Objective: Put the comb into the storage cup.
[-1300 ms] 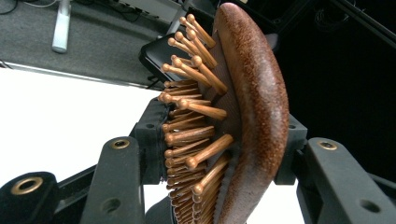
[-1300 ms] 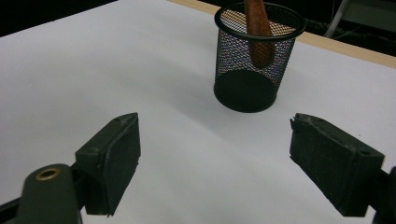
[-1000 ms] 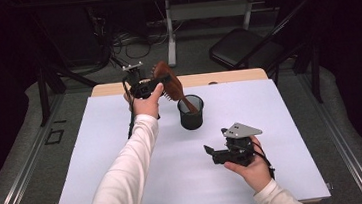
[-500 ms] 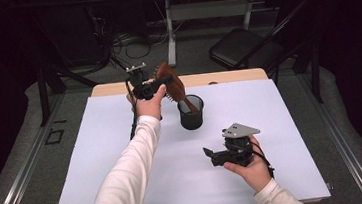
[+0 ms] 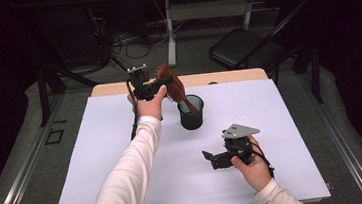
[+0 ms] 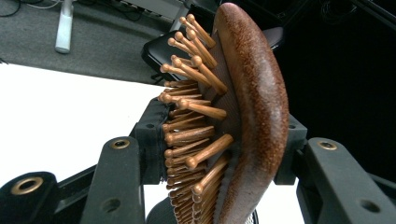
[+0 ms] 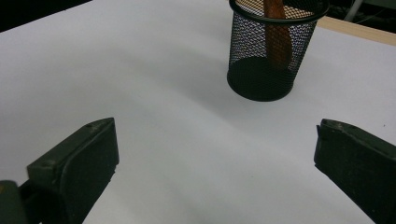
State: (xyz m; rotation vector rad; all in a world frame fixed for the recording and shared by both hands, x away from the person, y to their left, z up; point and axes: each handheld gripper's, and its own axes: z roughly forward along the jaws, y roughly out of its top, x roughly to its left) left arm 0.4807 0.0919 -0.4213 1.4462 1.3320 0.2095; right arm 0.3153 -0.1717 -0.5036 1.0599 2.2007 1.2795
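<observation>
Wooden hairbrush (image 5: pixel 171 84) held with its handle in a black mesh cup (image 5: pixel 191 112).
Left gripper (image 5: pixel 160 86) jaws clamp the brush head; right gripper (image 5: pixel 209 158) jaws, just opening, stand wide and empty above the table (image 5: pixel 98 155). No readable writing.

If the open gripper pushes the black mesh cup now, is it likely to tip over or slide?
The mesh cup looks light, since its walls are thin wire mesh, so it would probably slide easily on the smooth white table. It may tip, because the hairbrush handle leans inside it, held by the left gripper.
</observation>
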